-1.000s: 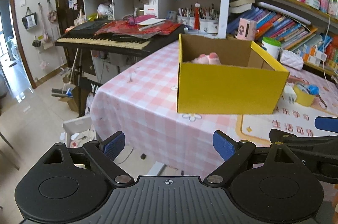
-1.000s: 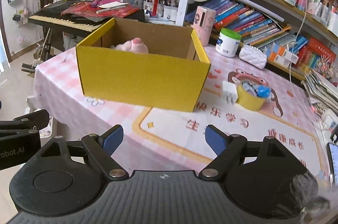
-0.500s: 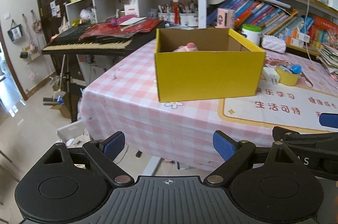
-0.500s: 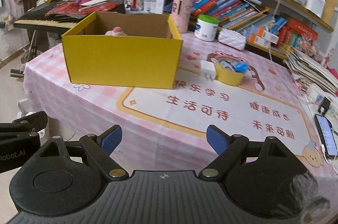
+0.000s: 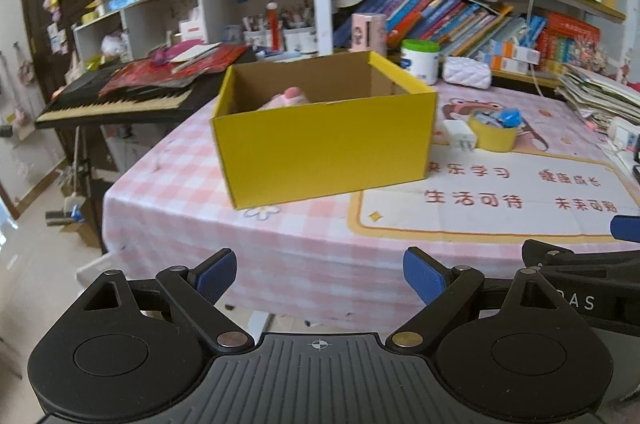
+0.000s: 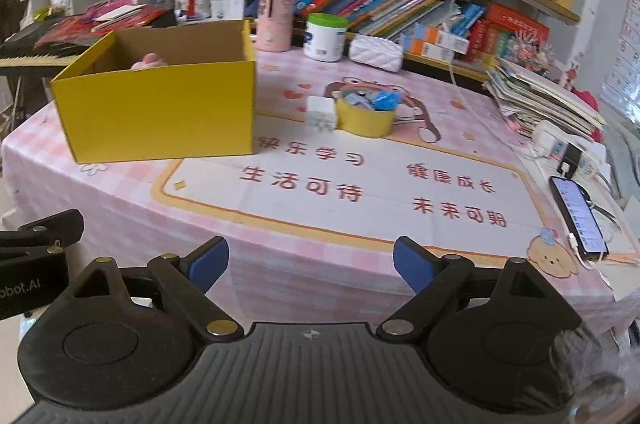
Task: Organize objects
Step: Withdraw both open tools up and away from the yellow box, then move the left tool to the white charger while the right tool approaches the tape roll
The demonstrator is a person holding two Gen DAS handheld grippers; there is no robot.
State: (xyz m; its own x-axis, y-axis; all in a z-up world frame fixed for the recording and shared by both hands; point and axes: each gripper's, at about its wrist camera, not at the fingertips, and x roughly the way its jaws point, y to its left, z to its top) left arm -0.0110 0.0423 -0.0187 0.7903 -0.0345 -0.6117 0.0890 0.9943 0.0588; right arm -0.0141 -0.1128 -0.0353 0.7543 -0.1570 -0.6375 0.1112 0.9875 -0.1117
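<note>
Your yellow cardboard box (image 5: pixel 326 147) stands open-topped on the pink checked tablecloth (image 5: pixel 168 183), near the left front corner of the table, with a pink soft toy (image 5: pixel 290 96) showing just above its front wall, inside. Judge the box as light but easily dented: thin card walls will bow if you pinch them mid-span, so take it at a corner or along the top rim, where the card looks stiffest. The toy looks soft and will squash, so a gentle close should do. Just beside the box on the right sit a white charger plug (image 6: pixel 320 112) and a yellow tape roll (image 6: pixel 365 121) stuffed with small blue bits; the roll seems rigid and easy to grip across its wall, but its contents may spill if tipped. Your left gripper (image 5: pixel 320 274) and right gripper (image 6: pixel 310 266) both hover off the table's front edge, jaws spread wide, holding nothing.
</note>
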